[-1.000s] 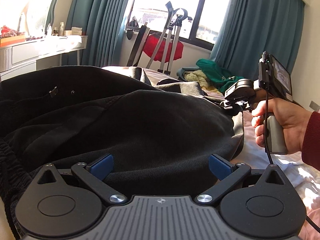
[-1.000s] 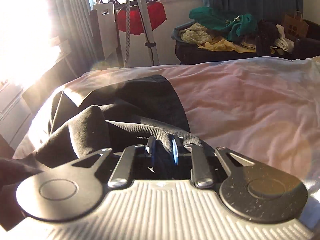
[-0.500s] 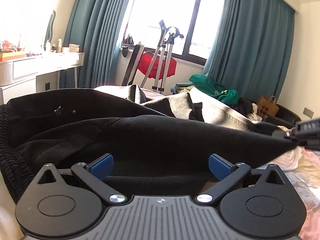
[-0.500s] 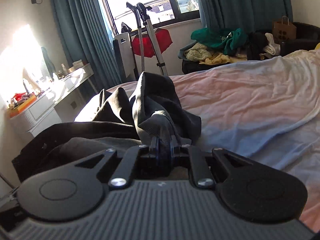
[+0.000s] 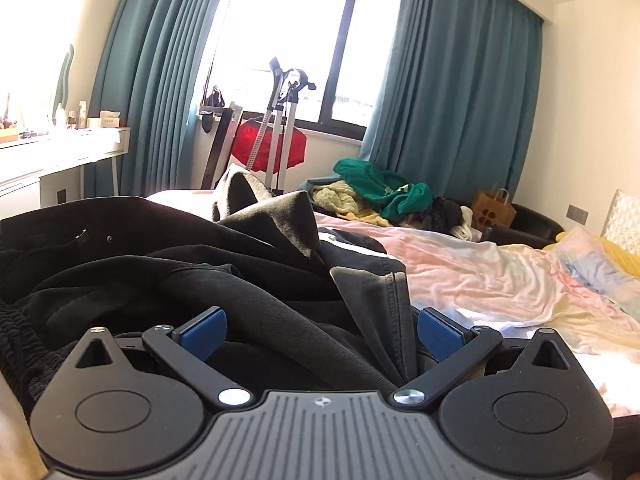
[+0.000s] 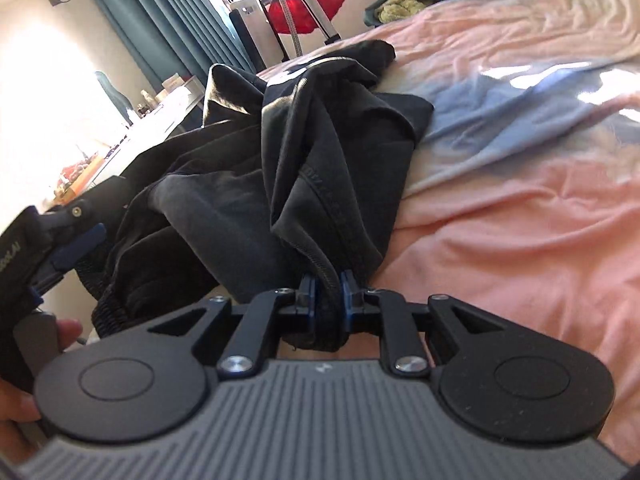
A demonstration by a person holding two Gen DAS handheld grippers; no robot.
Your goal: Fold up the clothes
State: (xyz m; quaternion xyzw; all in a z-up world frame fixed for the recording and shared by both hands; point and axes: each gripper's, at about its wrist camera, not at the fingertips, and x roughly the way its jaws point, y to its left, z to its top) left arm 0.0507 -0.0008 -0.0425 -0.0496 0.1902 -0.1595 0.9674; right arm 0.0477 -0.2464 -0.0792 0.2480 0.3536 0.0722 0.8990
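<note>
A black garment lies crumpled on the pink bedsheet. My left gripper is open, its blue pads wide apart, and folds of the black cloth drape loosely between them. In the right wrist view the same garment runs up from my right gripper. Its blue pads pinch a stitched hem, and the jaws are opening a little with the hem still between them. The left gripper shows at the left edge of that view, beside the garment's ribbed band.
The pink and blue sheet spreads to the right. A pile of green and yellow clothes and a paper bag sit beyond the bed. A white desk stands left, a metal stand by the window. A hand grips the left tool.
The right gripper has pulled the hem back across the bed toward the near side. The black cloth has bunched up and now lies between the left pads. The right hand has left the left view.
</note>
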